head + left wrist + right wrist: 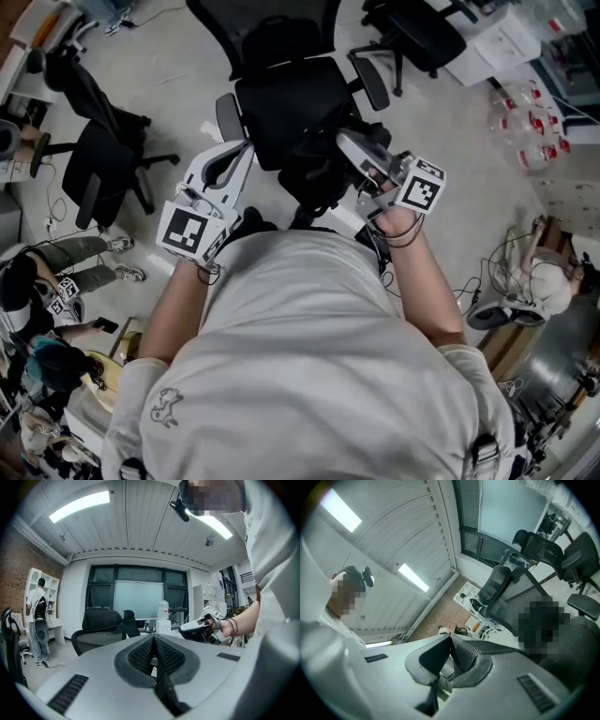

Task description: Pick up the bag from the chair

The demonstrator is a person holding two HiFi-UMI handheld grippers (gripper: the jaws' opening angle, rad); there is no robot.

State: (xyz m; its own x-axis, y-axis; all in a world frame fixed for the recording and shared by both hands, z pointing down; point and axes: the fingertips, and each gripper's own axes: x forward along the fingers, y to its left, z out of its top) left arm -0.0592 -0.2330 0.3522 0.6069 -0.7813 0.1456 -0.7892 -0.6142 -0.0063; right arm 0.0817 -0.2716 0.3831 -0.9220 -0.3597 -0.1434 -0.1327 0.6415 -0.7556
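A black office chair (291, 98) stands right in front of me. A black bag (314, 178) hangs at the seat's front edge, between my two grippers. My right gripper (345, 139) points at it from the right. In the right gripper view, that gripper (450, 637) is shut, and a woven black strap (497, 645) runs out of its jaws to the right. My left gripper (246, 148) sits by the chair's left armrest. Seen in its own view, the left gripper (153, 636) has its jaws closed tip to tip with nothing between them.
A second chair draped in black cloth (103, 155) is to the left, and a third chair (422, 33) is at the back right. People (56, 281) sit low at the left. Cables and gear (525, 281) lie at the right, with bottles (525, 122) beyond.
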